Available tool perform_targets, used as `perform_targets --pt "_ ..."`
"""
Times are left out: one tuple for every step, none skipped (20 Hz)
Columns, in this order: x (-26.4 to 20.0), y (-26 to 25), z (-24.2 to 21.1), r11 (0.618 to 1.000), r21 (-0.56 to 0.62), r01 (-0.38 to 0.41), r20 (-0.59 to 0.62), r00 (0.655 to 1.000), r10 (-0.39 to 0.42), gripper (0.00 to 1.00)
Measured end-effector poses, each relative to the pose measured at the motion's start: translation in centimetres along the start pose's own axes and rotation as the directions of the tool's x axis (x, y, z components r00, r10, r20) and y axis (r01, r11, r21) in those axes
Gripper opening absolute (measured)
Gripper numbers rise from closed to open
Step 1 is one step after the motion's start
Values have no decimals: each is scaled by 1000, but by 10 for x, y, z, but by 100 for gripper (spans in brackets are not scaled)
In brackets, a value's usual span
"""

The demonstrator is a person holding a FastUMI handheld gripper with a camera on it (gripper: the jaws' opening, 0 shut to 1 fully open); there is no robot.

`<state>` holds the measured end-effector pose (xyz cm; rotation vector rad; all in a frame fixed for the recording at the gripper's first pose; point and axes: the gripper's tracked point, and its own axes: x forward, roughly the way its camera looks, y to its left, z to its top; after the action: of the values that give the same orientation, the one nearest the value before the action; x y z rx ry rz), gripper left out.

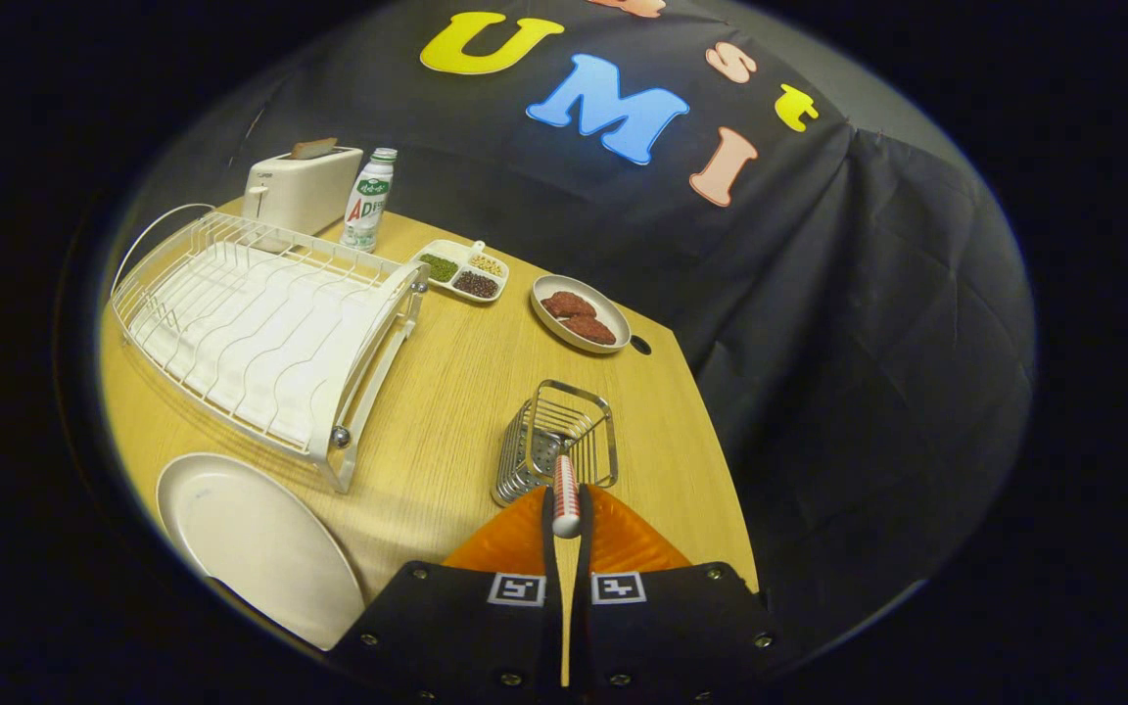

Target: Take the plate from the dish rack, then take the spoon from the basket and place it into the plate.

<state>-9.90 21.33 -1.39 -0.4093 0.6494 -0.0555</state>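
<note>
Tool (pixel 565 524) pinches spoon (pixel 565 497) handle tip, bowl in basket (pixel 554 441) just ahead. Light, stiff, slippery; grip lower. Plate (pixel 256 543) left.

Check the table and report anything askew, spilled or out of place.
Nothing is spilled or damaged. The plate lies flat on the table beside the dish rack, hanging slightly over the near edge. The gripper has its jaws shut on the spoon handle, just above the basket.
</note>
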Motion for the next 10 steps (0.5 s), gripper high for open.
perform_targets --pt "-3 -2 1 1000 2 5 6 1000 -5 3" --pt "-8 -5 3 1000 3 11 15 1000 -11 3" --pt "-13 -7 6 1000 4 17 24 1000 -17 3" --pt "-18 -9 8 1000 6 21 33 999 -22 3" --pt "-24 -9 11 1000 9 22 45 999 -23 3" --pt "-30 -9 13 1000 9 24 55 998 -24 3" --pt "-37 -8 16 1000 7 25 70 997 -25 3" --pt "-45 -8 19 1000 4 26 85 996 -27 3" --pt "-53 -6 23 1000 -2 24 100 995 -23 3" --pt "-60 -3 26 1000 -9 17 117 993 -16 3"
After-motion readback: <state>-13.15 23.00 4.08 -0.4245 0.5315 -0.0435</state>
